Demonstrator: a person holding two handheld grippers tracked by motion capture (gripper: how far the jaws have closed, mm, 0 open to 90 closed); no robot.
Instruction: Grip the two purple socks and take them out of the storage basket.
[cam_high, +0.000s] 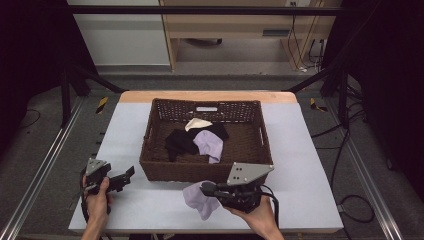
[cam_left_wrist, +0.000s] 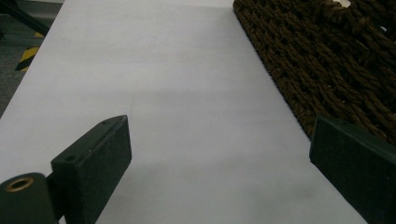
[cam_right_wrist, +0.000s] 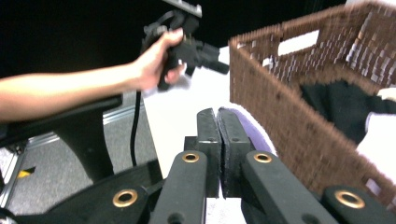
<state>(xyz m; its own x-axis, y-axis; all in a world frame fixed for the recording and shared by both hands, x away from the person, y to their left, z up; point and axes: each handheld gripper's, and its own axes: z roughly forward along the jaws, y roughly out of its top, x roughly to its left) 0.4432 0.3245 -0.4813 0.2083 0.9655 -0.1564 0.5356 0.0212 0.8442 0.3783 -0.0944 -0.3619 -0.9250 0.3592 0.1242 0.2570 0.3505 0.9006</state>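
Note:
A brown wicker basket (cam_high: 150, 131) stands mid-table with a black cloth (cam_high: 180, 141), a lavender cloth (cam_high: 210, 144) and a white cloth (cam_high: 196, 123) inside. In front of its near wall, my right gripper (cam_high: 204, 188) is shut on a second lavender cloth (cam_high: 197, 199) that droops onto the table. In the right gripper view the jaws (cam_right_wrist: 217, 114) are pressed together, with that lavender cloth (cam_right_wrist: 254, 133) just past them beside the basket (cam_right_wrist: 289, 93). My left gripper (cam_high: 127, 173) is open at the basket's front left corner. Bare table shows between the left gripper's jaws (cam_left_wrist: 219, 140).
A white sheet (cam_left_wrist: 163, 70) covers the table, with bare room left and right of the basket. The basket wall (cam_left_wrist: 327, 60) is close to the left gripper's right jaw. The other hand and its gripper (cam_right_wrist: 219, 65) appear far off in the right gripper view. Cables run across the floor at the right.

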